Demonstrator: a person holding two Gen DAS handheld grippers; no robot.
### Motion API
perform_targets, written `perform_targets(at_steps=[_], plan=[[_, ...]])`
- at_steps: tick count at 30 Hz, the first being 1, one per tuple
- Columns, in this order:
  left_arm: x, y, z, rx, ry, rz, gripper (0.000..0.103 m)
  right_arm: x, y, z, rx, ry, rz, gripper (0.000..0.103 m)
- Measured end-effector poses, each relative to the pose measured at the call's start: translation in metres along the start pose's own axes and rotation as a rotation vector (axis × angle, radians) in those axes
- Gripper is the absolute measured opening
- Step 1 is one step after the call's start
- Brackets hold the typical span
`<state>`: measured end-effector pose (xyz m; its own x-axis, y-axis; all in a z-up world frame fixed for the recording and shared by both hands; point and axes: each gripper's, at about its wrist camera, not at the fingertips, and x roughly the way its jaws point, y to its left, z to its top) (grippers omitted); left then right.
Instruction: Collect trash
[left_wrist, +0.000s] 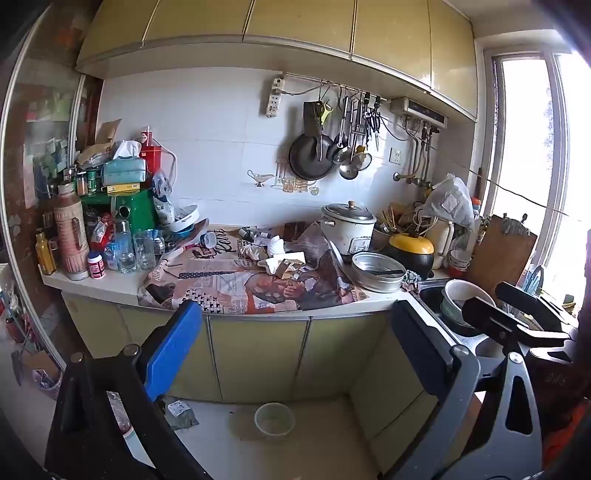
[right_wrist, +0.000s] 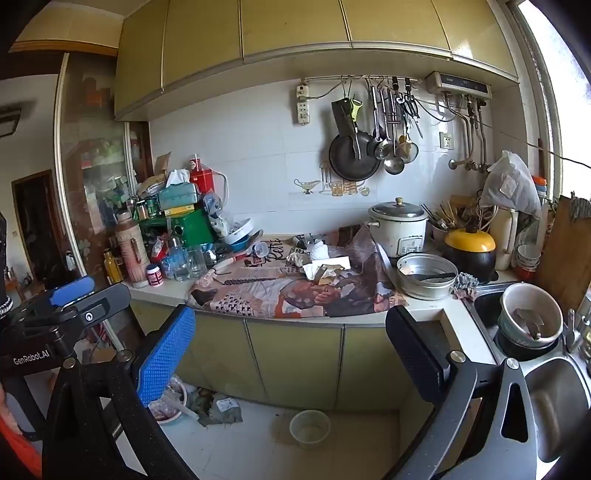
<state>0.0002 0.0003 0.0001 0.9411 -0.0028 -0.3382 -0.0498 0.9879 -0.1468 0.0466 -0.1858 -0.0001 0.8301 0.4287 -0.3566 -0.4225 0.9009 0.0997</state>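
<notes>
Both the left gripper (left_wrist: 295, 354) and the right gripper (right_wrist: 291, 354) are hanging spread and empty; advance squarely toward the crumpled paper scraps (right_wrist: 325, 267) on the table (right_wrist: 162, 291).

Glossy white wall tiles (left_wrist: 207, 122); printed paper sheet (left_wrist: 236, 284) on counter; dull metal basin (right_wrist: 426, 275); wooden chopping board (right_wrist: 569, 254); textured blue gripper pads (right_wrist: 164, 356).

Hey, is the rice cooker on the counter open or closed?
Closed. The rice cooker has its metal lid with a knob sitting flat on top.
</notes>
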Motion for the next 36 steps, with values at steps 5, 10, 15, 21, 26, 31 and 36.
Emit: perform_targets(at_steps=[5,10,15,21,26,31,36], plan=[[-0.001,0.001,0.002,0.006,0.008,-0.008,0.103,-0.002,-0.001,-0.001,0.008,0.006,0.002,0.102],[-0.002,-0.002,0.001,0.034,0.013,-0.008,0.103,0.001,0.005,-0.007,0.009,0.009,0.004,0.102],[-0.001,-0.006,0.000,0.040,0.018,-0.011,0.103,-0.001,0.001,-0.007,0.017,0.017,0.007,0.102],[0.002,-0.012,0.002,0.046,0.025,-0.010,0.103,0.001,-0.002,-0.004,0.027,0.031,0.007,0.102],[0.004,-0.010,-0.001,0.046,0.023,-0.012,0.103,0.000,-0.004,-0.003,0.039,0.032,0.012,0.102],[0.008,-0.012,0.000,0.049,0.025,-0.012,0.103,0.001,-0.006,-0.002,0.038,0.036,0.014,0.102],[0.009,-0.013,0.000,0.049,0.026,-0.011,0.103,0.001,-0.004,-0.002,0.039,0.037,0.013,0.102]])
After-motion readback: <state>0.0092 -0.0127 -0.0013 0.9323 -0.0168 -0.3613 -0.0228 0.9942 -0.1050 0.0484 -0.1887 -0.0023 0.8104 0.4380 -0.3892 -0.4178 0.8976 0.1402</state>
